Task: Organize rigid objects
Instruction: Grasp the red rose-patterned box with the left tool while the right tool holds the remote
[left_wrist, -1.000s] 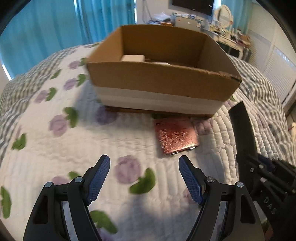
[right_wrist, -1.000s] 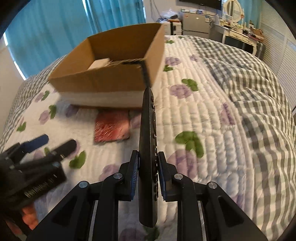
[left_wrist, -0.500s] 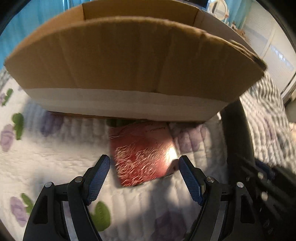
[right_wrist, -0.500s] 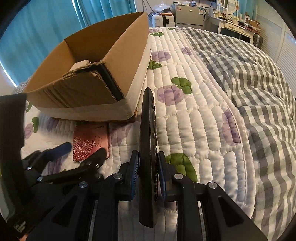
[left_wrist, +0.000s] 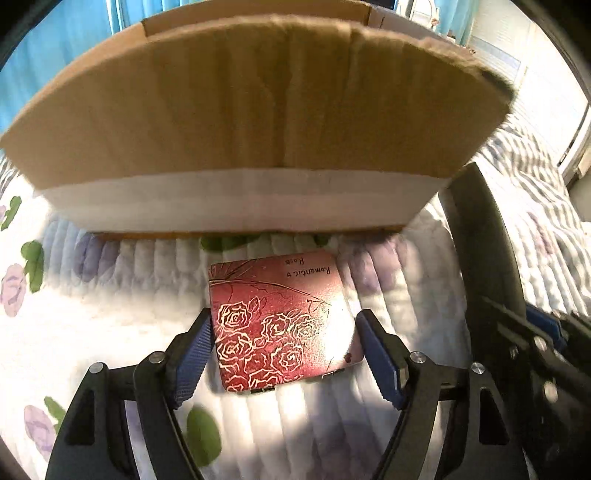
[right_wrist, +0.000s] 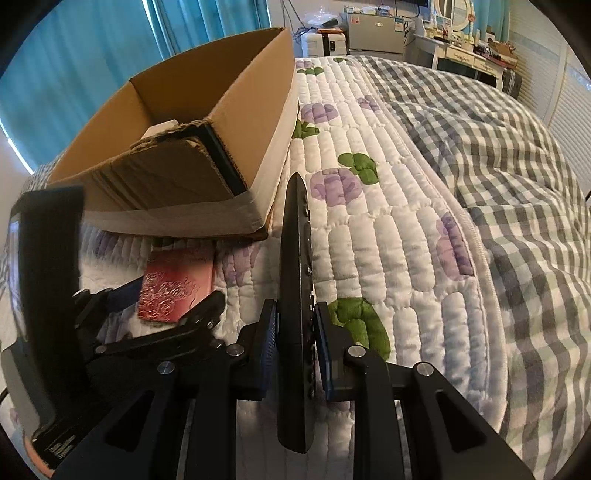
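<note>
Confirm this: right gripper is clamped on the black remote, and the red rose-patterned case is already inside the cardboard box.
Not inside. The left wrist view shows the red rose-patterned case lying on the quilt before the cardboard box. The right gripper does clamp the black remote.

The flat red case (left_wrist: 279, 321) embossed with pale rose outlines has a glossy, metallic sheen. The brown corrugated cardboard box (left_wrist: 255, 110) looks matt and rough-edged, with a smooth white tape band. The white quilted cloth bedspread (right_wrist: 388, 229) is soft and ribbed. The slim black plastic remote (right_wrist: 295, 295) looks matt.
</note>
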